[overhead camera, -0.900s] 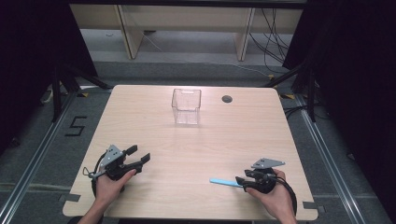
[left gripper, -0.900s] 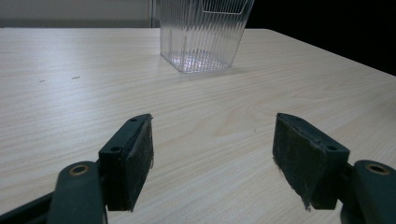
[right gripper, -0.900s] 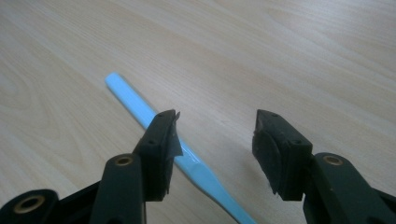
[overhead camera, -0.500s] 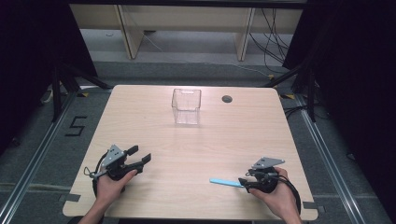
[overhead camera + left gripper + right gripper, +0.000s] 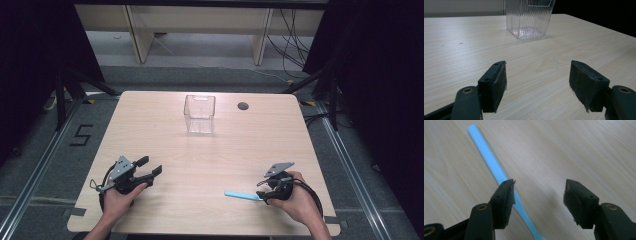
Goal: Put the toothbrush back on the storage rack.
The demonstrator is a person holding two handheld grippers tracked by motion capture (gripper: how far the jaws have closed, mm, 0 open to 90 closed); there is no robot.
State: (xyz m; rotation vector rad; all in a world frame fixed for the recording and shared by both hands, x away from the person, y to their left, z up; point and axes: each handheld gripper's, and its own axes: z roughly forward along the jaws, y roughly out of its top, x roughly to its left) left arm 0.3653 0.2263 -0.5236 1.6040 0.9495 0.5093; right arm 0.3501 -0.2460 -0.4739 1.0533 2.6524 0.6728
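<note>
A flat light-blue stick lies on the wooden table near its front right. My right gripper is at the stick's right end, low over the table, with its jaws open. In the right gripper view the stick runs diagonally and passes under the left jaw of the gripper, with bare table between the pads. My left gripper rests at the front left, open and empty. It points at a clear ribbed plastic container, which stands upright and empty at the back middle.
A small dark round hole sits in the tabletop right of the container. The table has rounded corners, and metal floor rails run along both sides. A wooden frame and cables lie beyond the far edge.
My right gripper has shifted slightly left over the end of the blue stick. The left gripper, the stick and the container have kept still.
</note>
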